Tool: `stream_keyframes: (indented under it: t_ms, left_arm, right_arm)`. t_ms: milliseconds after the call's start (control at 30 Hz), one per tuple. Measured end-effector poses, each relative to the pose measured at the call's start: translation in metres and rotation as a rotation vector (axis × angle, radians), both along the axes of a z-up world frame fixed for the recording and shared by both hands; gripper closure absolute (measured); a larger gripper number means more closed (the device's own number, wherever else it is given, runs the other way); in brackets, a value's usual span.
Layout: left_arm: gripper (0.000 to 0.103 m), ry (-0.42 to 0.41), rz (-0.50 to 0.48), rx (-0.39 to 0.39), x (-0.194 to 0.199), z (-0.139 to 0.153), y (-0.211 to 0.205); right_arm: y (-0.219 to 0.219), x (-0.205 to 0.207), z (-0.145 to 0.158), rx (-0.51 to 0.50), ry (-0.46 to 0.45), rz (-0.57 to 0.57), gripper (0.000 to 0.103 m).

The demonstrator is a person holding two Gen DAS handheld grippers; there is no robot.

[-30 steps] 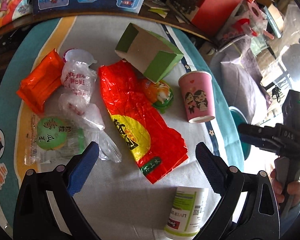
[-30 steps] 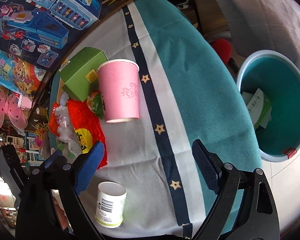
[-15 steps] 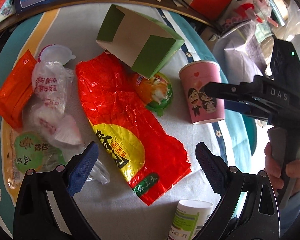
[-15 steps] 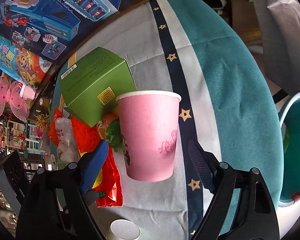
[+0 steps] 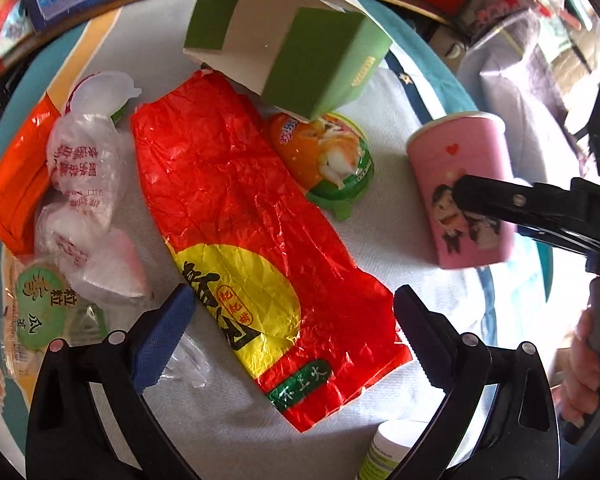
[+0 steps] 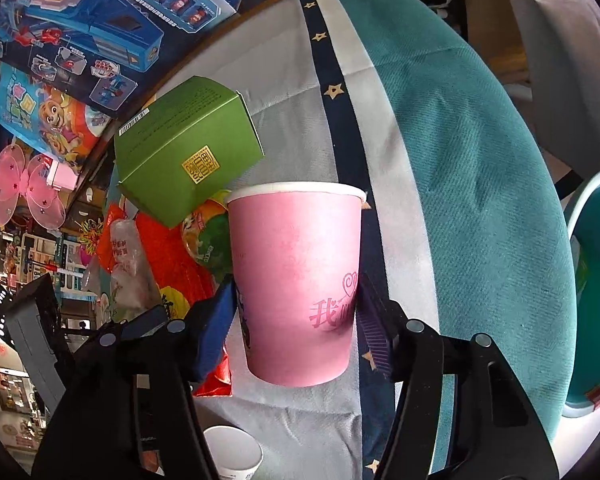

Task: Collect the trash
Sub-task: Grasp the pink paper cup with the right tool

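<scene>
The pink paper cup [image 6: 296,284] stands rim-up near the tablecloth's [image 6: 476,200] dark starred stripe, caught low on its wall between the two pads of the right gripper [image 6: 296,312]: the blue pad presses one side, the ribbed pad the other, so this claw is clenched on the cup. From the left wrist view the same cup [image 5: 462,188] shows a cartoon couple, with one black finger of the right gripper [image 5: 500,204] lying across it.

The left gripper [image 5: 290,324] hangs released, its jaws spread wide above the lower end of the one red and yellow snack bag [image 5: 244,232], touching nothing.

Beside that bag lie one green-lidded jelly cup [image 5: 328,160], one open green carton [image 5: 292,48] resting partly over it, one orange wrapper [image 5: 16,184], a heap of clear printed plastic bags [image 5: 84,184] whose number I cannot tell, one clear packet with a green round label [image 5: 40,308], and one white bottle [image 5: 384,452] at the near edge.

The cloth is grey-white with teal sides. A teal bin [image 6: 592,292] stands on the floor past the table edge; toy boxes [image 6: 100,20] crowd the far side.
</scene>
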State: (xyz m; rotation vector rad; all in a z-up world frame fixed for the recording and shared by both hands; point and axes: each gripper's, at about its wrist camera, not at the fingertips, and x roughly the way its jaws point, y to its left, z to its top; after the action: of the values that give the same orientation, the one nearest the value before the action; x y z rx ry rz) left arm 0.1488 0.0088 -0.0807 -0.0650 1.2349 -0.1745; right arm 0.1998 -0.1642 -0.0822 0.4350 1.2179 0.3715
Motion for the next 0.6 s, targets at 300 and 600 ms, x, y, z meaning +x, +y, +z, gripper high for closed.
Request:
stream_keyframes:
  t_ms: [300,600]
  left_arm:
    - [0.029,-0.070,-0.072,0.105,-0.015,0.001,-0.034]
    - [0.099,-0.057,-0.009,0.005,-0.027,0.009,-0.005]
  right_arm:
    - [-0.010,-0.025,-0.003,0.019,0.001,-0.014,0.046]
    - [-0.016,-0.046,-0.003,0.014,0.007,-0.032,0.047]
